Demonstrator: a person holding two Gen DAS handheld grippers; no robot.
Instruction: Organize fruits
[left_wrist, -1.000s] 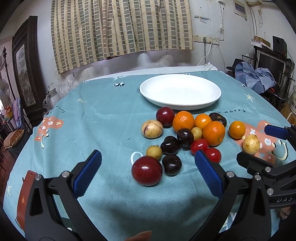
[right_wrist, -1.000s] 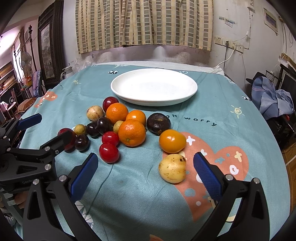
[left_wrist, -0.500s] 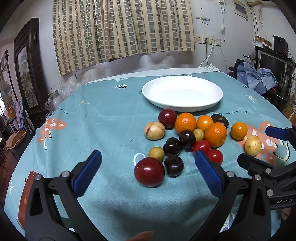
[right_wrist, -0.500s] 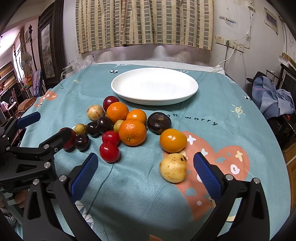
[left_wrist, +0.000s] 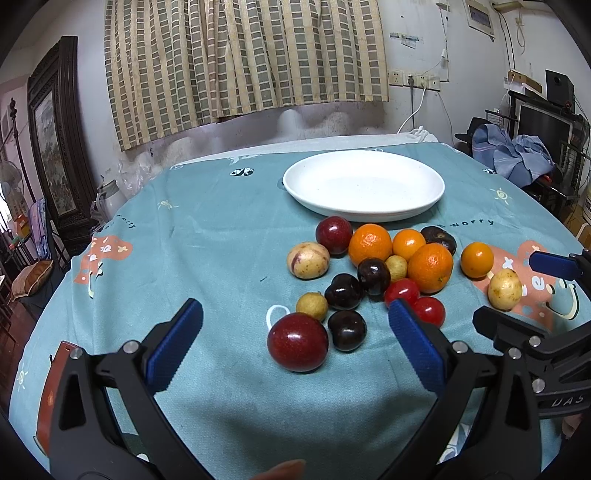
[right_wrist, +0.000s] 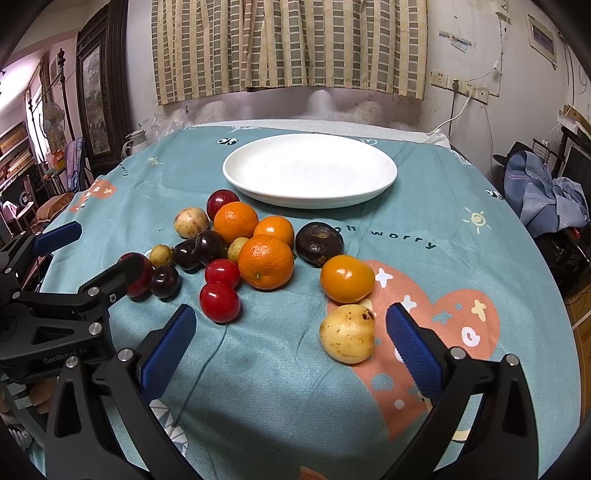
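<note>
Hovering wide open, both empty: left tool framing the big red plum just ahead, right tool nearing the yellow fruit, probably for carrying to the white plate far ahead on the counter.

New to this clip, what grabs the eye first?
The pile of fruit in reds, oranges and dark purples, loose on the teal tablecloth. Behind it sits a big white plate with nothing on it. Near the camera, the right gripper stands open by a yellow fruit; the left gripper is open too.
</note>
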